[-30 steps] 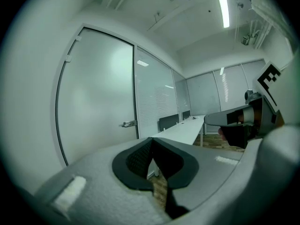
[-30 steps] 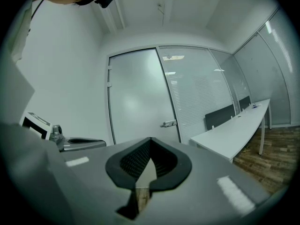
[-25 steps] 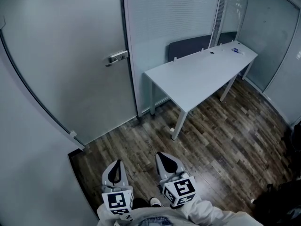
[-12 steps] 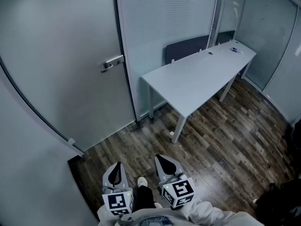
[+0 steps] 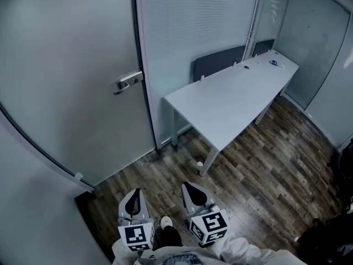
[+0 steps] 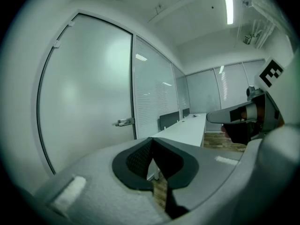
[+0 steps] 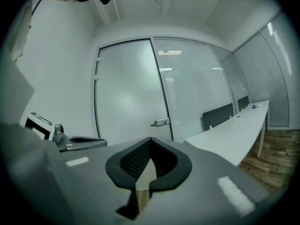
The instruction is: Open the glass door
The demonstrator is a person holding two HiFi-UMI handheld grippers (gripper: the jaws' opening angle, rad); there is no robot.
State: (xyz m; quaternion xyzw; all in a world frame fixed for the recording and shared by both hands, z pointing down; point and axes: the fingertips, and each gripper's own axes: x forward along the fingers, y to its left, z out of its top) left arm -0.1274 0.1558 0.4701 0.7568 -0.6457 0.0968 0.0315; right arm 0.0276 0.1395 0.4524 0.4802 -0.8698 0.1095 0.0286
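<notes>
The frosted glass door [image 5: 66,76] stands shut at the left, with a metal lever handle [image 5: 128,81] near its right edge. My left gripper [image 5: 136,195] and right gripper [image 5: 190,187] are held side by side low over the wood floor, well short of the door. Both are shut with nothing between the jaws. The left gripper [image 6: 151,139] points a little right of the handle [image 6: 124,122], and the right gripper [image 6: 234,116] shows at that view's right. From the right gripper [image 7: 150,139] the handle [image 7: 161,123] lies just right of straight ahead.
A long white table [image 5: 231,98] stands right of the door against a blinded glass wall [image 5: 193,26], with a dark panel [image 5: 218,61] behind it. Glass walls close the room's far right. The person's shoe [image 5: 165,221] shows between the grippers.
The person has stepped towards the door, carrying both shut grippers along. The door and handle now look nearer, and a foot has come forward between the grippers.
</notes>
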